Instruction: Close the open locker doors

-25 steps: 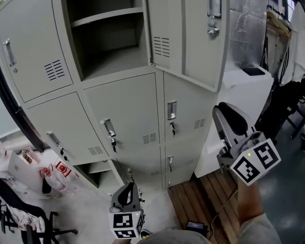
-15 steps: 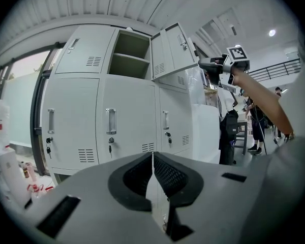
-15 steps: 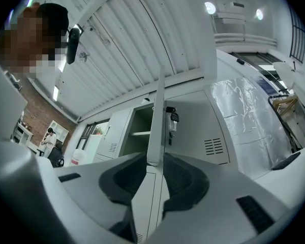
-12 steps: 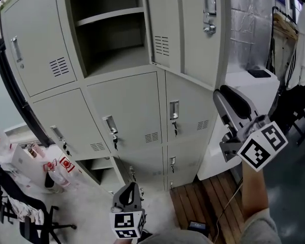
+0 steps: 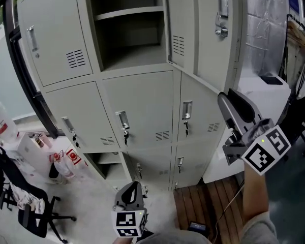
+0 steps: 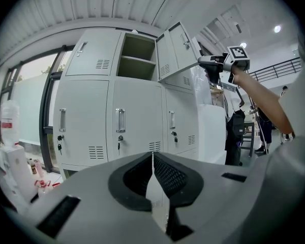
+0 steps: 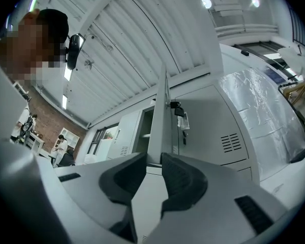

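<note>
The left gripper (image 5: 132,187) hangs low before the foot of the locker bank (image 5: 142,111), its jaws pressed together on nothing, so it looks idle for now. In the locker bank's upper middle the open compartment (image 5: 132,34) shows its bare shelf, and the open door (image 5: 208,34) swings out from the locker bank's upper right. Just under that door's lower corner sits the right gripper (image 5: 227,103), jaws slightly parted and holding nothing, the door's edge lined up beyond the gap. The step in hand seems to be the approach; next, the right gripper likely needs to meet the door's outer face and push it toward the locker bank. The door's top is cut off, its hinge is hidden, and whether the gripper already touches it is unclear. A bottom-left compartment (image 5: 108,161) may also stand open.
</note>
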Motion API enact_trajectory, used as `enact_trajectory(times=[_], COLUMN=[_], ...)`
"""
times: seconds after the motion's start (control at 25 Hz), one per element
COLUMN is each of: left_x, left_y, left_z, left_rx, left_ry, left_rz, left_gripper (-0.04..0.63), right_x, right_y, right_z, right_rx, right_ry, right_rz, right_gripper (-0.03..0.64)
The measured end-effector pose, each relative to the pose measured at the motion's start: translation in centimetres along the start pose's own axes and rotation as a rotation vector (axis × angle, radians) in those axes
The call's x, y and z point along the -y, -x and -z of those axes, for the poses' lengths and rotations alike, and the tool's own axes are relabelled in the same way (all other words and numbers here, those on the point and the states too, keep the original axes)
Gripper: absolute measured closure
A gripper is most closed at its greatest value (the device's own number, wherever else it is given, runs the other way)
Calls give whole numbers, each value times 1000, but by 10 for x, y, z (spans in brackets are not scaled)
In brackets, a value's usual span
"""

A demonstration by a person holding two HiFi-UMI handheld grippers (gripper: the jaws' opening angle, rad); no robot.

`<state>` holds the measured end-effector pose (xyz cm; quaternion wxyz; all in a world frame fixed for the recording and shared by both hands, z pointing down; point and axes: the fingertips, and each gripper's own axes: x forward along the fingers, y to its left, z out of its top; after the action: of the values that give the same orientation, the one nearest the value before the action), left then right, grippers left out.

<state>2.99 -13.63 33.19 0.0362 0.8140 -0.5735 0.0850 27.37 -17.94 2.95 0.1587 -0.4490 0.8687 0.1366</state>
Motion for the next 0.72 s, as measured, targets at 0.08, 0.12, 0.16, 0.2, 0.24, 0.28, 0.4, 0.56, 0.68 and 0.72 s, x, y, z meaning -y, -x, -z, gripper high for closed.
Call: enact_trajectory(times=[0.08,0.12,0.16,0.2,0.24,0.28,0.4,0.56,0.68,0.72], left_x=[-3,-5,-7,-8,-9,-10,-14,-23,-31,-35], left_y=[2,4,5,7,8,10,15,23,27,29], left_z=[2,4,5,5,6,6,6,4,9,10], left_rx=[0,2,3,3,2,1,2,5,-3,-5], left_ry=[0,2,4,5,5,3,3,10,15,18], left_rz=[-7,-12,-16,-18,-20,-22,-32,-55,-63,-69], left_gripper=[578,578,578,578,578,578,578,578,578,578], right_x=[-7,-10,-14,-18,-21,-25,-37,-55,-69,-74], right_y=[-2,-3,-5,-6,-8,-9,-14,-25,-34,-37], right_z=[0,1,1,1,1,1,2,4,6,7], right_rx=[2,2,2,3,5,8,13,6,14,17], right_ry=[5,9,11,13,14,16,33,61,91,102], right_rz=[-11,-16,-21,-26,-31,-34,-45,-60,-67,-68], right_gripper=[523,522,522,522,522,522,520,509,500,499])
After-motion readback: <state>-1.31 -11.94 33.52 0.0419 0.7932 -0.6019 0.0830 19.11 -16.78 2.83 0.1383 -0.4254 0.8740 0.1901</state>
